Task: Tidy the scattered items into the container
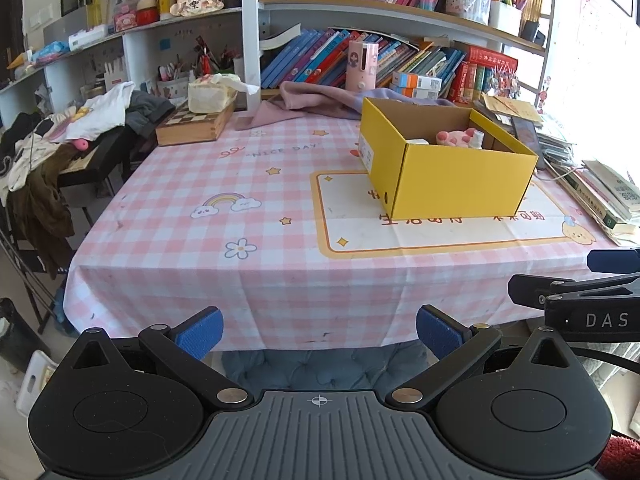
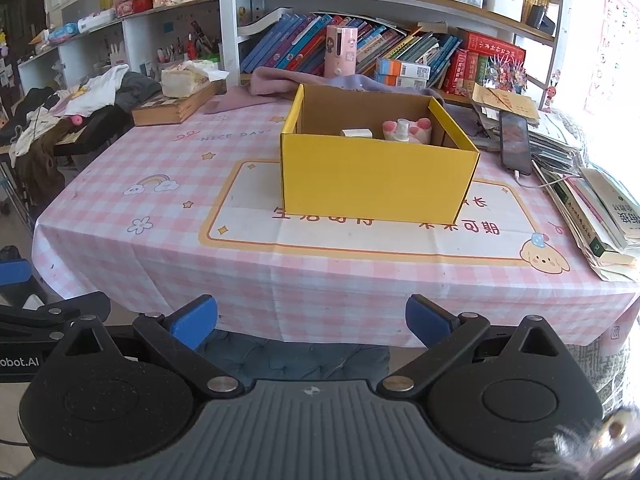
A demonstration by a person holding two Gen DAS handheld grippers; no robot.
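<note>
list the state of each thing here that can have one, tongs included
left tongs: open, empty, off the table's near edge
right tongs: open, empty, off the table's near edge
yellow cardboard box: upright, no lid on, items inside
pink paw toy: in the box
white pump bottle: upright in the box
phone: cable plugged in, lying on papers
tissue box: tissue sticking out

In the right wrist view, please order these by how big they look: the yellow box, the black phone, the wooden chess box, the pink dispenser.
1. yellow box, clearly the largest.
2. wooden chess box.
3. and 4. black phone and pink dispenser: they look alike in size, and the dispenser stands farther back, so I do not rank them.
</note>
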